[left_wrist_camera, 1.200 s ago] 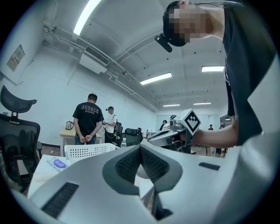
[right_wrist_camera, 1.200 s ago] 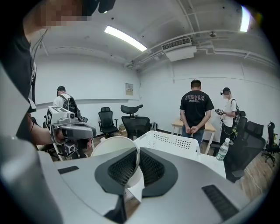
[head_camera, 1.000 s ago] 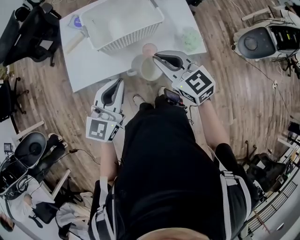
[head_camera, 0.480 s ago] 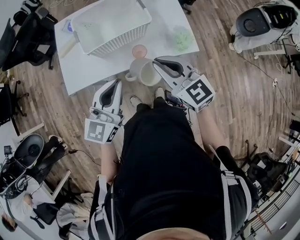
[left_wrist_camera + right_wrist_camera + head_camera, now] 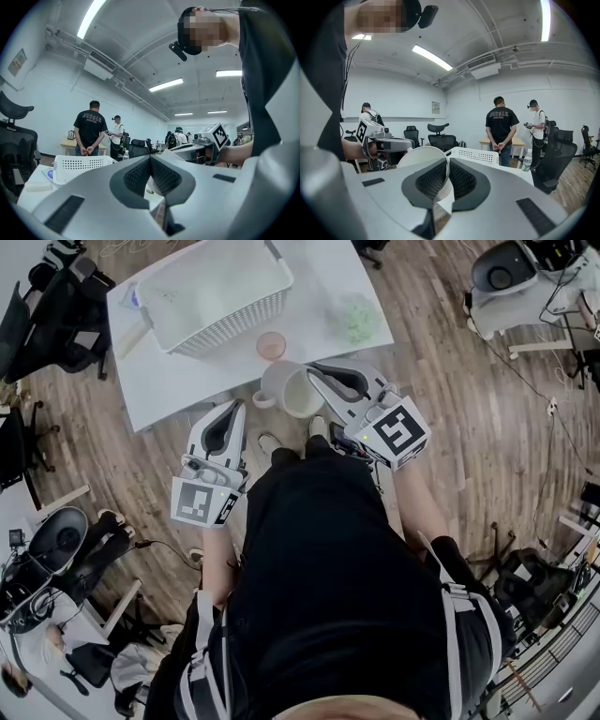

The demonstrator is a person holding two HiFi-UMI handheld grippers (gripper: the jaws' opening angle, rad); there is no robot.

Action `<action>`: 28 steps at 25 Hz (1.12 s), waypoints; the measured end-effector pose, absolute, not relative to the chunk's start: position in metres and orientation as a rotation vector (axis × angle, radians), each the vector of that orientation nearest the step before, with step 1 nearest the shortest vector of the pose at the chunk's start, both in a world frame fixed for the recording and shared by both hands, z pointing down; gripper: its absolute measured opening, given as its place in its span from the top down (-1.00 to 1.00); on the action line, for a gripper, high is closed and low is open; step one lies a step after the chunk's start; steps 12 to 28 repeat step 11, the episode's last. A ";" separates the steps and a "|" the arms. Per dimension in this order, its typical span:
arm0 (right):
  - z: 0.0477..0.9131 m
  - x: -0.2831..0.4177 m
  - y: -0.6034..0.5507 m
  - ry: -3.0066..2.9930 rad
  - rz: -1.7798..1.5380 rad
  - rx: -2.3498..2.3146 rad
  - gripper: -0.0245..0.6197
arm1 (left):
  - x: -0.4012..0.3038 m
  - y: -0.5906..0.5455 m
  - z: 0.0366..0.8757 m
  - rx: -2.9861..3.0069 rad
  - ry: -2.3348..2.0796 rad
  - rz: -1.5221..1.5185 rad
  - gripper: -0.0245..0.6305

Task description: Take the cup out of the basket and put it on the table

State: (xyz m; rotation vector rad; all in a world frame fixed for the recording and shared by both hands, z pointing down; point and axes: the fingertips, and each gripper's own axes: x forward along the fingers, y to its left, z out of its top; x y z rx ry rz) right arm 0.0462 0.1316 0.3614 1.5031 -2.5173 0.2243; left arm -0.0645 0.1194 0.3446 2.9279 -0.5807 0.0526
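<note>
The right gripper (image 5: 317,374) pinched the cup's (image 5: 289,392) rim between its nearly closed jaws, at the table's (image 5: 178,381) near edge, upper centre of the frame, just below the basket (image 5: 234,320). The left gripper (image 5: 228,413) hung lower left, jaws pressed together, empty.

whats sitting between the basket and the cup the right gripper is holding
A small pink dish sits on the table, between the basket and the cup. The head view shows it.
</note>
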 end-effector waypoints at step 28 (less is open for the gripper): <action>0.361 0.049 0.133 -2.501 0.221 1.503 0.81 | -0.059 0.120 0.343 2.930 -0.575 0.056 0.86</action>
